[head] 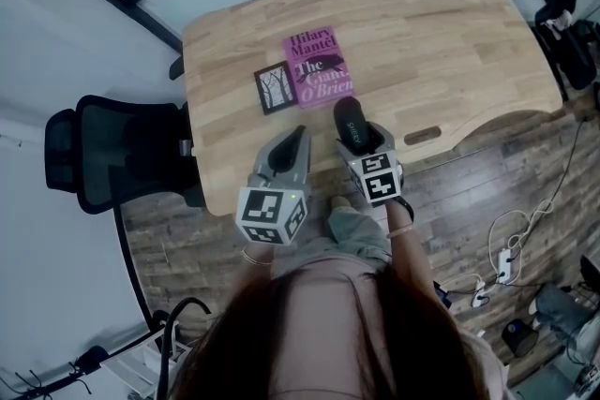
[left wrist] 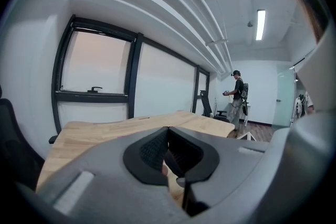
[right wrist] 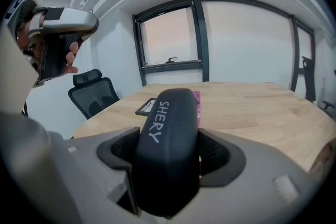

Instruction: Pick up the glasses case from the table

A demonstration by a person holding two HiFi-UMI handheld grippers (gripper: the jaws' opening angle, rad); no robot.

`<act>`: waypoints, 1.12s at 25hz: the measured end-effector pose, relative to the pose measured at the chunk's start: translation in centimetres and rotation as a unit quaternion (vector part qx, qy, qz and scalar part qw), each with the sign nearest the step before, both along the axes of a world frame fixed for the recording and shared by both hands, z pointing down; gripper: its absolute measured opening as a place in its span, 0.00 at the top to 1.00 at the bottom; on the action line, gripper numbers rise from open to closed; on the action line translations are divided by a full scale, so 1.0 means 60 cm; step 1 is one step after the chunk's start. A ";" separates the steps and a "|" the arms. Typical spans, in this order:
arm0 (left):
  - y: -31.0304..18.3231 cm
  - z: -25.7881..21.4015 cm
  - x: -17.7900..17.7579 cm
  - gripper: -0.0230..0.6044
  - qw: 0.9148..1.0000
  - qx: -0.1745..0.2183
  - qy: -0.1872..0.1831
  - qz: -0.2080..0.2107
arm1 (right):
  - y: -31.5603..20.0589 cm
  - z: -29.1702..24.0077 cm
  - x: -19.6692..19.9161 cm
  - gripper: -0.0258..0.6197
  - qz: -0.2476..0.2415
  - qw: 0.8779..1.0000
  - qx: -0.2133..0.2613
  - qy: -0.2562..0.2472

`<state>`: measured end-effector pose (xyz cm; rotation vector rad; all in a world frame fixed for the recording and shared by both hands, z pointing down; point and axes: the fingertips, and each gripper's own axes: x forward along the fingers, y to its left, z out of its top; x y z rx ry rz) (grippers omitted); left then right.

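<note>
**Status: glasses case clamped in right gripper at near edge of counter**

**Right gripper.** The right gripper (head: 366, 141) has its jaws spread to the width of the glasses case (right wrist: 167, 139) and pressed against both of its long sides. The case is black, rounded and lettered "SHERY" in white. It projects forward from the jaws with its far end tilted upward, and it appears clear of the counter surface.

**Left gripper.** The left gripper (head: 296, 140) has its jaws brought together at the tips, with nothing held between them. It sits just beside the right gripper, over the near edge of the counter (head: 450, 33).

**Surroundings.**
- A pink book (head: 319, 66) lies flat on the counter, directly beyond the far end of the case.
- A small dark framed picture (head: 275, 89) lies against the book's left side.
- A black office chair (head: 112, 155) stands at the left end of the counter.
- Cables and a power strip (head: 504, 265) lie on the wood floor to the right.
- In the left gripper view, another person (left wrist: 237, 98) stands well beyond the far end of the counter.
</note>
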<state>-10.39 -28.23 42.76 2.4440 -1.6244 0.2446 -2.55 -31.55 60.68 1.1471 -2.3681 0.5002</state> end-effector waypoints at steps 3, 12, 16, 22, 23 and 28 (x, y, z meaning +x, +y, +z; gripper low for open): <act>0.010 -0.009 0.001 0.95 1.000 0.004 0.000 0.000 | 0.006 -0.017 0.003 0.43 0.001 1.000 0.012 0.002; 0.045 -0.028 0.003 0.95 1.000 0.015 0.001 -0.002 | 0.029 -0.076 0.004 0.43 0.005 0.999 0.051 -0.012; 0.063 -0.037 0.004 0.95 1.000 0.024 0.000 -0.001 | 0.042 -0.101 0.004 0.43 0.006 0.997 0.069 -0.015; 0.091 -0.047 0.001 0.95 0.999 0.033 -0.003 -0.002 | 0.064 -0.142 0.005 0.43 0.010 0.995 0.096 -0.025; 0.097 -0.049 0.002 0.95 0.999 0.035 -0.003 -0.002 | 0.069 -0.149 0.006 0.43 0.010 0.994 0.101 -0.026; 0.124 -0.061 0.002 0.95 0.999 0.045 -0.001 -0.005 | 0.092 -0.183 0.008 0.43 0.013 0.992 0.123 -0.034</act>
